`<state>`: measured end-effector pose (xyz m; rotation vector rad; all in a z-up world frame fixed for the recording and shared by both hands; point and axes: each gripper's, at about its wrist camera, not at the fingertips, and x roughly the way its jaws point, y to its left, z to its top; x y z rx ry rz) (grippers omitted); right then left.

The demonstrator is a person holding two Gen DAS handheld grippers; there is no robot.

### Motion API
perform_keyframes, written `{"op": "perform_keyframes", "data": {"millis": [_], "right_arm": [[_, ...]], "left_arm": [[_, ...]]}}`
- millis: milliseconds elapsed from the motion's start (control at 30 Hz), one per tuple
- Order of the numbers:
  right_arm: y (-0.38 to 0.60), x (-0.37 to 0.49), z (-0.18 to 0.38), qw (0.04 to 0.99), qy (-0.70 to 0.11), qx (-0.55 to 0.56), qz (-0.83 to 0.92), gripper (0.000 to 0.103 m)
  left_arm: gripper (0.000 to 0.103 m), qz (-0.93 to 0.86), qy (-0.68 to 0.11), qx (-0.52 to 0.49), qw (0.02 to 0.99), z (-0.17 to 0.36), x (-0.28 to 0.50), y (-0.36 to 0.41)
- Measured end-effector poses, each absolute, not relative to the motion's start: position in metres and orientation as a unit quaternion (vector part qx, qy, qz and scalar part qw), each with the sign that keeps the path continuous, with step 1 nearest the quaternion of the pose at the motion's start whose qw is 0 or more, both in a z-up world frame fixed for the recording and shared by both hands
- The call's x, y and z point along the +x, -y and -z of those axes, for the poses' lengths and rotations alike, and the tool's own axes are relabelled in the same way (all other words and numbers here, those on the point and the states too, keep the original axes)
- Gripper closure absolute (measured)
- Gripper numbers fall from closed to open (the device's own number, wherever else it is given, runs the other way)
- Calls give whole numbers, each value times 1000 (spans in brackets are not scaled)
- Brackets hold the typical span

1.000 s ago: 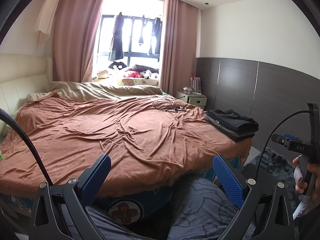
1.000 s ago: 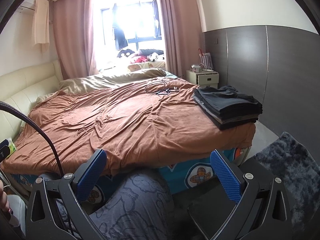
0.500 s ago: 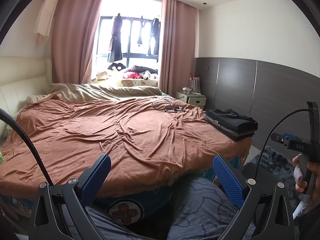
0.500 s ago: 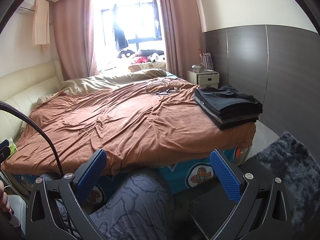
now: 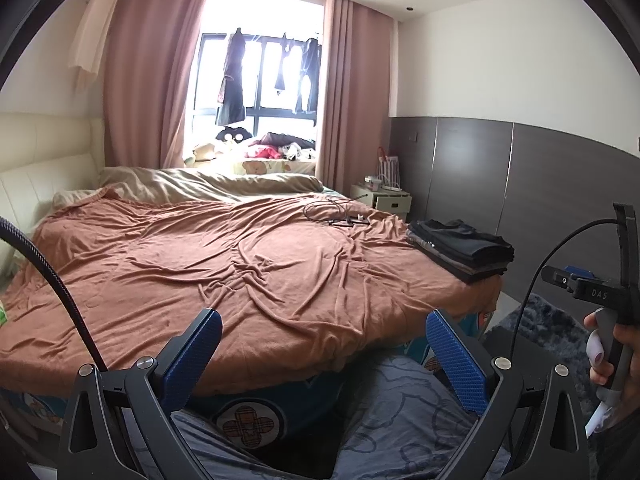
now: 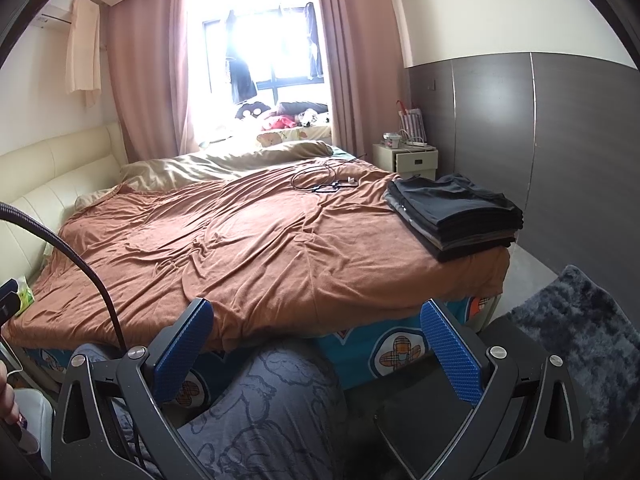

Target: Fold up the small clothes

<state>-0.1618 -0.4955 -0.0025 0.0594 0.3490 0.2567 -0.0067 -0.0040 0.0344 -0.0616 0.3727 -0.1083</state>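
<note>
A stack of folded clothes [image 6: 456,212] sits on the bed's [image 6: 256,252] right edge, cables [image 6: 320,182] behind it, nightstand [image 6: 408,156] beyond

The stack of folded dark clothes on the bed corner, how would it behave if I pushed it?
The stack of folded dark clothes is probably soft; layers may slide and splay. It sits near the edge of the brown blanket, so it might topple off.

Left claw [image 5: 322,358] spread wide, empty; folded dark clothes stack [image 5: 460,249] on brown bedspread [image 5: 240,272], right edge.
</note>
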Motion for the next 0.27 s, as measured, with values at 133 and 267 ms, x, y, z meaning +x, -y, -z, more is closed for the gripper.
{"op": "perform_keyframes", "data": {"millis": [133,267], "right_arm": [[498,-165,2,977,-170,27,-129,0],[500,-166,3,976,-169,28,-134,0]], "left_arm": [[0,51,-185,-26,981,-36,-11,6],[0,49,-182,-27,982,-38,-17,7]]}}
